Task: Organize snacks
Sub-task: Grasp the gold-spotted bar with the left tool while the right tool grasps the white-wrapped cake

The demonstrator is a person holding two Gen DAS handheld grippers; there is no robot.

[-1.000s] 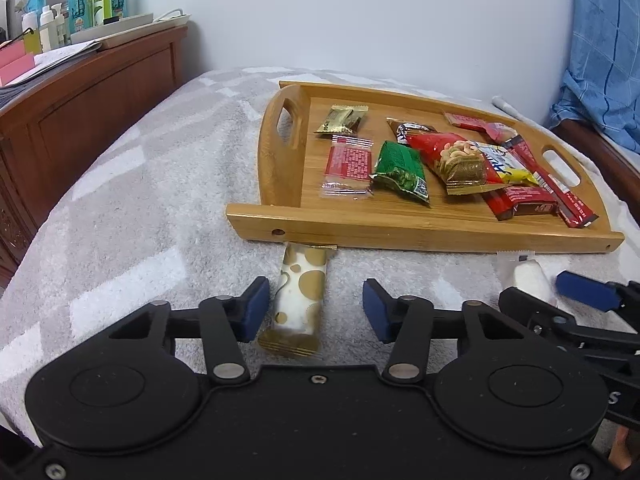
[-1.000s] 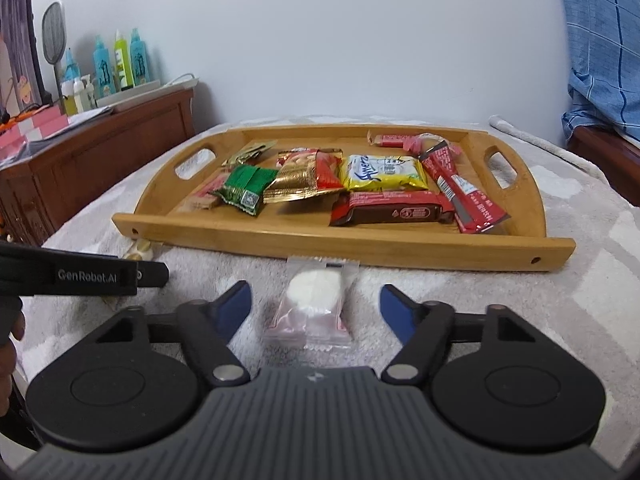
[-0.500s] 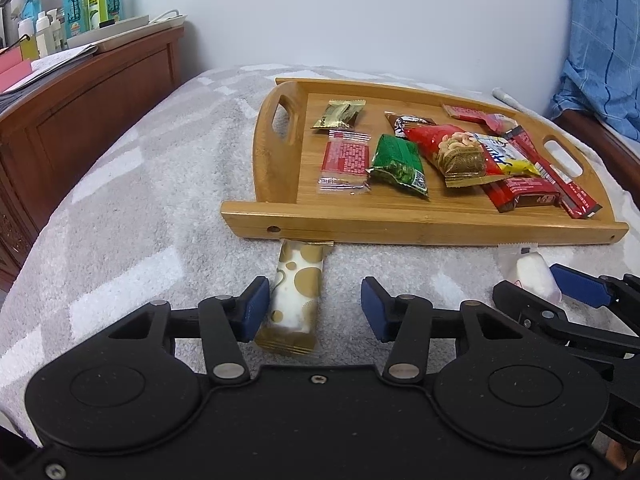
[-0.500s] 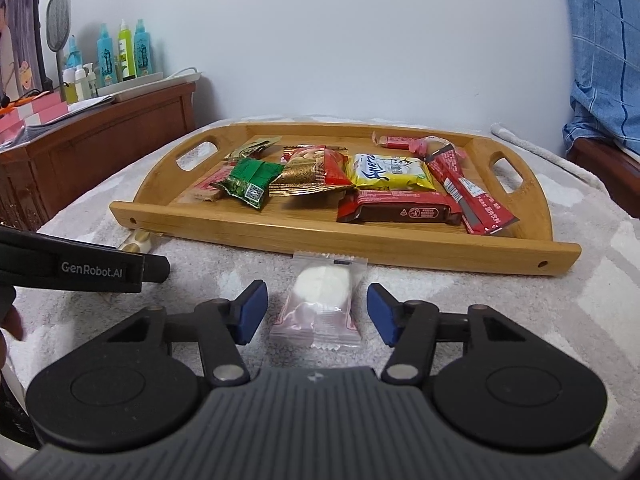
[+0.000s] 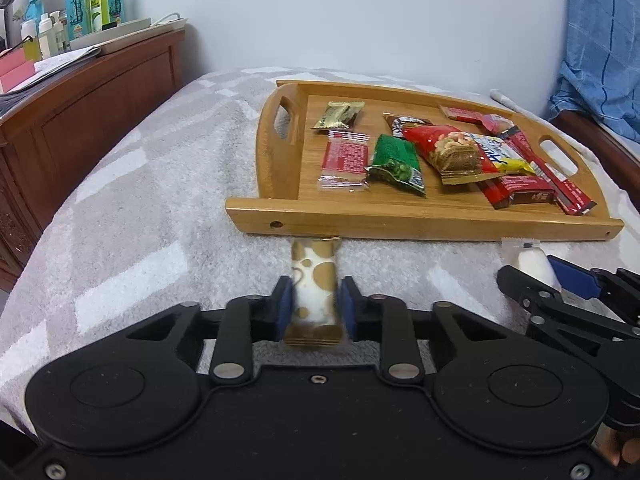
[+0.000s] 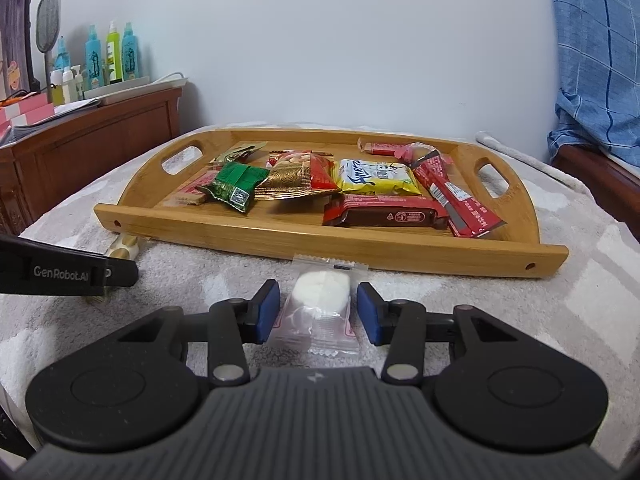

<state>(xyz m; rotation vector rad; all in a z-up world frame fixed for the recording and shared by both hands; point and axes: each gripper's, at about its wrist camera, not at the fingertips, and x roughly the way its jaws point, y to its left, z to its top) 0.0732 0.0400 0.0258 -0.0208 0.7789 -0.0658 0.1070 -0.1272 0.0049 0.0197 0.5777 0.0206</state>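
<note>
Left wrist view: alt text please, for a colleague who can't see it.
The left claw grips a white-and-gold snack bar lying on the grey blanket, just short of a wooden tray filled with snack packets. The right claw reaches in at far right.

Smooth wooden tray [image 6: 320, 245], fuzzy grey cloth blanket [image 5: 132, 216], glossy foil snack bar [image 5: 313, 280], matt black plastic tongs [image 5: 314, 308].
</note>
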